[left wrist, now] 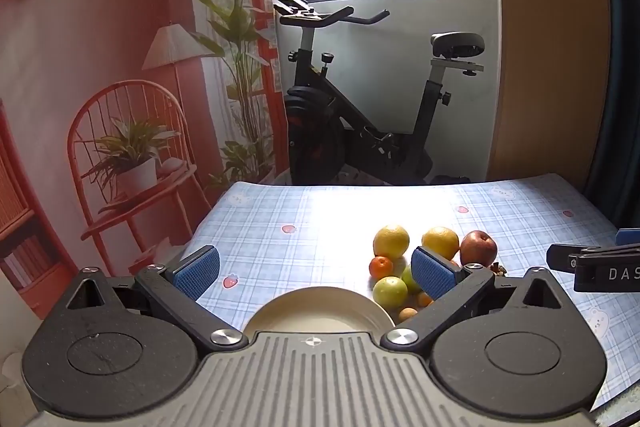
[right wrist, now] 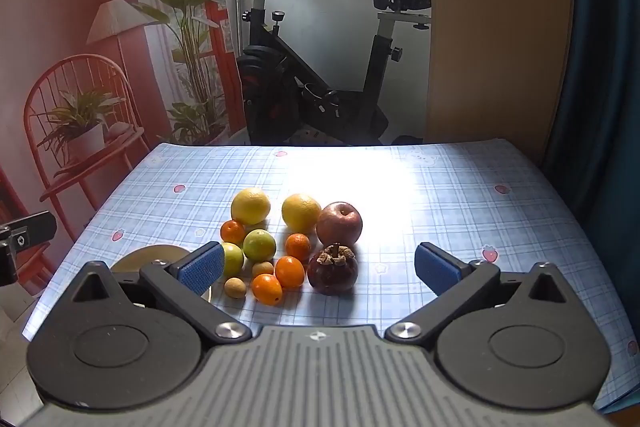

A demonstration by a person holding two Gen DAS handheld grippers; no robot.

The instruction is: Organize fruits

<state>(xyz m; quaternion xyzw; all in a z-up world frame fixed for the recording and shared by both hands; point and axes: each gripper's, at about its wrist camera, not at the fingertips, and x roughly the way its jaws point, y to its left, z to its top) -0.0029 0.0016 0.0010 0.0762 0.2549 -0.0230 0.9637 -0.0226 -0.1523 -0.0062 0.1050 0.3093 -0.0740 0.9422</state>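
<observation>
Two hand-held grippers hover over the table, both w/ jaws spread wide and nothing between the blue pads.

Left wrist view: left hand-held gripper sits just above a cream plate, which is bare and lies at approx 6 o'clock on the blue checked cloth. Fruit pile is off at 3 o'clock from the plate, touching nothing of the gripper; its right finger hides part of the pile.

Right wrist view: plate peeks out at 9 o'clock behind the left finger of the right hand-held gripper. Going left to right thru the pile: small mandarin, yellow lemon at 12 o'clock of it, two green fruits close together, two tan longans at 6 o'clock of those, then three more small oranges, a second yellow citrus, dark mangosteen w/ its dry calyx up, and a red apple right behind it. All fruit rests on the cloth, none on the plate. Mangosteen lies nearest the gap between the right gripper's fingers, but apart from both pads.

Exercise bike stands beyond the table's far edge at 12 o'clock.
</observation>
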